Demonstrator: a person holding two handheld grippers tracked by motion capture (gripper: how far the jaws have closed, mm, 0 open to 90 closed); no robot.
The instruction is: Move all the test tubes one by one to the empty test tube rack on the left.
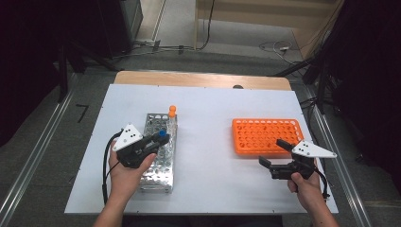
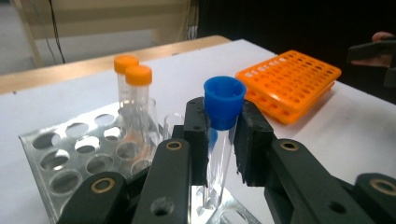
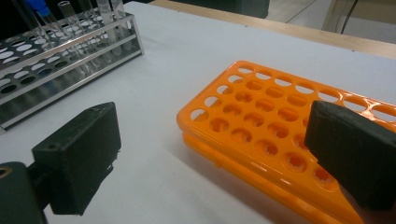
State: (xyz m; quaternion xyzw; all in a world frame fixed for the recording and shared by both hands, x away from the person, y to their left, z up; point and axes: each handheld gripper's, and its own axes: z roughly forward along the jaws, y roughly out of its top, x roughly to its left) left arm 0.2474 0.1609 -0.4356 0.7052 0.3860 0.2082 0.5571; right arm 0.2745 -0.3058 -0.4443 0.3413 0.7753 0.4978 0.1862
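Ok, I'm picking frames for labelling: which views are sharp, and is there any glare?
High view: soft, dark surroundings, evenly lit white table. Left gripper view: blue-capped tube sharp, background softer. Right gripper view: near black jaws blurred, orange rack fairly sharp, metal rack glinting.

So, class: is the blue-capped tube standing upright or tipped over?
Upright. In the left gripper view the blue-capped tube stands vertical, cap on top, between the shut left claw, its base in the metal rack.

No writing, label, brand, number or sign could be read anywhere in the three views.
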